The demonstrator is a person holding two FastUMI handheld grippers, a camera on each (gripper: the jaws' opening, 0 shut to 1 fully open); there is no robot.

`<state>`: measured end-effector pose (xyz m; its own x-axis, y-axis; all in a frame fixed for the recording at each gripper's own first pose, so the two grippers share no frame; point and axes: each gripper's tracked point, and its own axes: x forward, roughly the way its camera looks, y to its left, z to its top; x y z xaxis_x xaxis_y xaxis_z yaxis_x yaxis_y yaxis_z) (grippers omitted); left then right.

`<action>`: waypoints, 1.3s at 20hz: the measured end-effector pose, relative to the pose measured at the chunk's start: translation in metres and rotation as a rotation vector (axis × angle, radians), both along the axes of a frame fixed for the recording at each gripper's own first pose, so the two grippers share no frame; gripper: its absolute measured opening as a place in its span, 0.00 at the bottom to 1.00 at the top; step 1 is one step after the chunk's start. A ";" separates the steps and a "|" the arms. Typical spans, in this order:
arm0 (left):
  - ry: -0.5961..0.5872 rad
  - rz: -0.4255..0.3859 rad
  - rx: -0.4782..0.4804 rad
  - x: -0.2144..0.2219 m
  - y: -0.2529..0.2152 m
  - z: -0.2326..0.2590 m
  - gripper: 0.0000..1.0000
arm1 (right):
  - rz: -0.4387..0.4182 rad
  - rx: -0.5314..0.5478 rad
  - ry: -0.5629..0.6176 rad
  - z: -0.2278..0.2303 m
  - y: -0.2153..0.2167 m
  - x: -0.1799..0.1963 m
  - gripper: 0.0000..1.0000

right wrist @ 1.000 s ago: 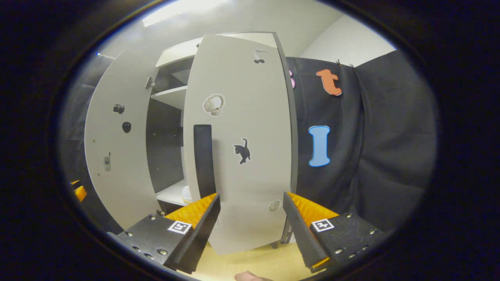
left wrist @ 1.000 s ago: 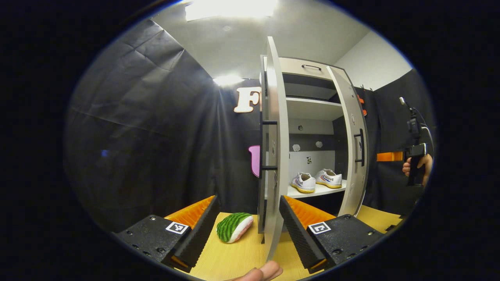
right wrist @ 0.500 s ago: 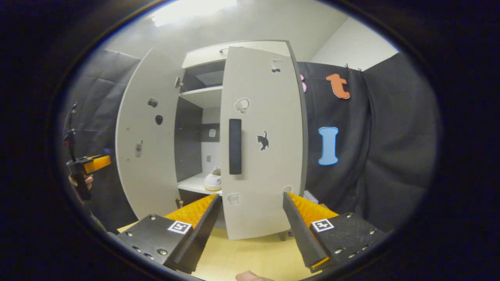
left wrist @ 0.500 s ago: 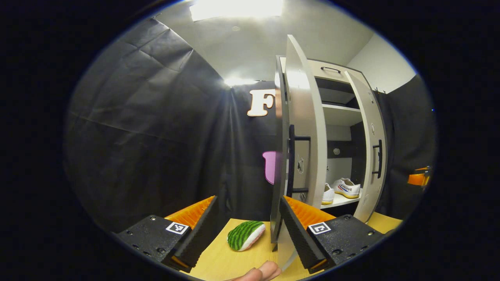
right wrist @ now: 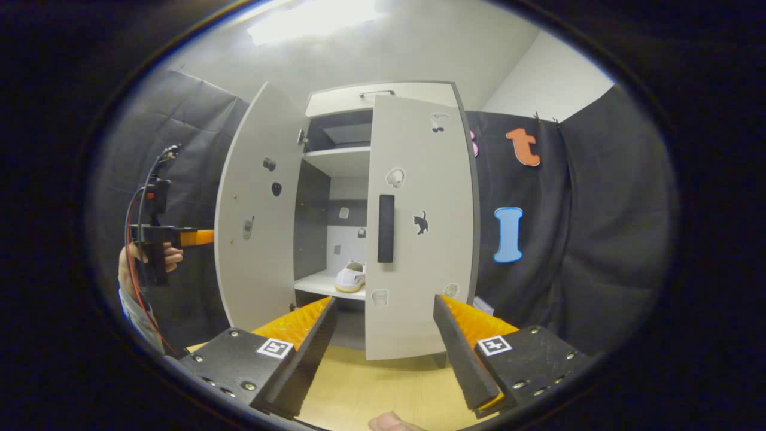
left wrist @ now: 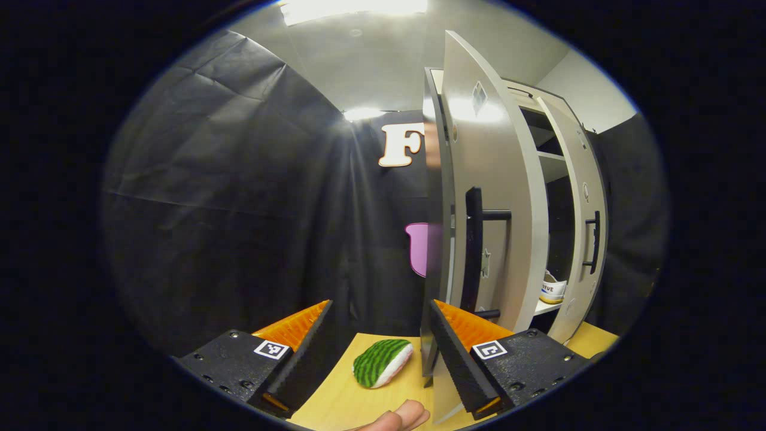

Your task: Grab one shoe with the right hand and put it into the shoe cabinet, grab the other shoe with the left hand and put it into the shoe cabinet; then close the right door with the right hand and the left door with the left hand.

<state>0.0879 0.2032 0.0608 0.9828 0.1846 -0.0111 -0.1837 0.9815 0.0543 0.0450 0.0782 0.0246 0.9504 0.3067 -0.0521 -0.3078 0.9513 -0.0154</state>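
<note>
Shoe cabinet (right wrist: 383, 99) doors hang partly ajar as you stand before it with both tools empty. Your left gripper (left wrist: 380, 350) has its jaws spread wide with nothing between them; its right-hand finger (left wrist: 458, 350) sits just beside the lower edge of the left door (left wrist: 497, 197), though you cannot tell whether they touch. A green-and-white plush toy (left wrist: 382, 362) lies on the wooden table (left wrist: 335, 401) between the fingers' lines of sight. Your right gripper (right wrist: 384, 350) is likewise wide open, holding nothing, aimed at the right door (right wrist: 419, 239), which stands upright and nearly shut, with its black handle (right wrist: 386, 228) running vertically. Farther back, a white shoe (right wrist: 350, 278) rests on the lower shelf (right wrist: 317, 284), its long axis running into the cabinet. At far left in the right gripper view, a hand (right wrist: 134, 266) holds the other tool by the left door's outer face.
</note>
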 end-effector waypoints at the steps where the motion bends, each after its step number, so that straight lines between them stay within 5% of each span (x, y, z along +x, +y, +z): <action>1: 0.014 0.016 0.014 -0.001 0.000 -0.001 0.92 | -0.018 -0.001 -0.011 0.001 -0.004 -0.003 0.96; 10: 0.014 -0.008 0.019 0.001 -0.013 0.011 0.92 | -0.035 0.020 -0.036 0.006 -0.015 -0.014 0.98; 22: 0.058 -0.174 -0.056 0.046 -0.144 -0.003 0.87 | -0.127 0.015 -0.016 -0.008 -0.061 0.001 0.99; 26: 0.101 -0.223 -0.093 0.051 -0.169 -0.020 0.96 | -0.130 0.010 -0.005 -0.011 -0.066 0.005 0.96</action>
<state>0.1386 0.0345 0.0405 0.9921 -0.0432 -0.1179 0.0398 0.9987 -0.0315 0.0499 0.0118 0.0135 0.9824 0.1814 -0.0450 -0.1819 0.9833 -0.0071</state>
